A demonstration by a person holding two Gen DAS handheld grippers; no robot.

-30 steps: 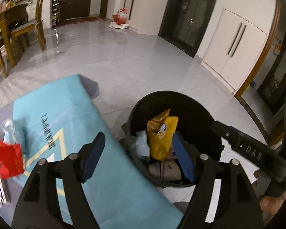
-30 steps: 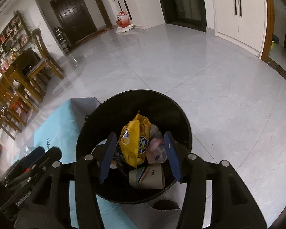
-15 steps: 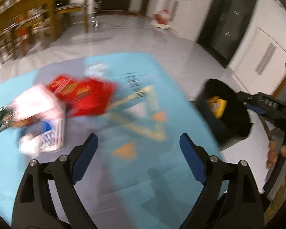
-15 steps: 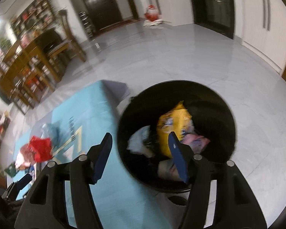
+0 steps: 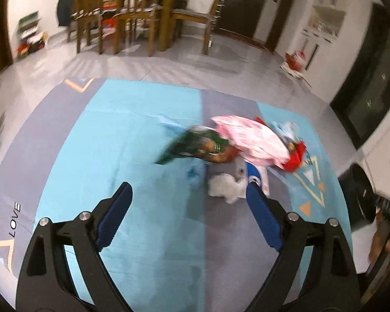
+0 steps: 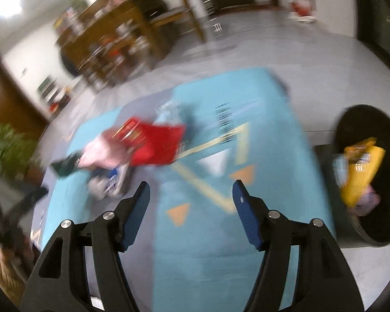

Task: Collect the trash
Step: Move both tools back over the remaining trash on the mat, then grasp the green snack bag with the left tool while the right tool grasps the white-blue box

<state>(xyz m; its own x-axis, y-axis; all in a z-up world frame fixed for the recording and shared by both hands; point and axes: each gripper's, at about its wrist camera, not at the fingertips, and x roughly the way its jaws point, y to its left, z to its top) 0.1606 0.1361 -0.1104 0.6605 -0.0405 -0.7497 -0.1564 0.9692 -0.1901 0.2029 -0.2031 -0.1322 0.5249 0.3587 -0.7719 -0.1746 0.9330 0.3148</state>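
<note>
A heap of trash lies on the blue mat (image 5: 132, 135): a pink bag (image 5: 254, 137), a green wrapper (image 5: 195, 145), a red packet (image 5: 295, 160) and a white crumpled tissue (image 5: 225, 188). My left gripper (image 5: 188, 195) is open and empty, just short of the tissue. My right gripper (image 6: 191, 189) is open and empty above the mat (image 6: 260, 119); the red packet (image 6: 153, 143) and pink bag (image 6: 101, 153) lie ahead to its left. The black bin (image 6: 361, 182) holds a yellow bag (image 6: 361, 171) at its right. Both views are blurred.
Wooden table and chairs (image 5: 132, 18) stand beyond the mat on the grey tiled floor. The bin's rim (image 5: 361, 195) shows at the right edge of the left wrist view. A green plant (image 6: 2, 143) is at the far left of the right wrist view.
Both grippers have swung left, away from the bin toward the trash heap on the mat. Both stay open and empty.
</note>
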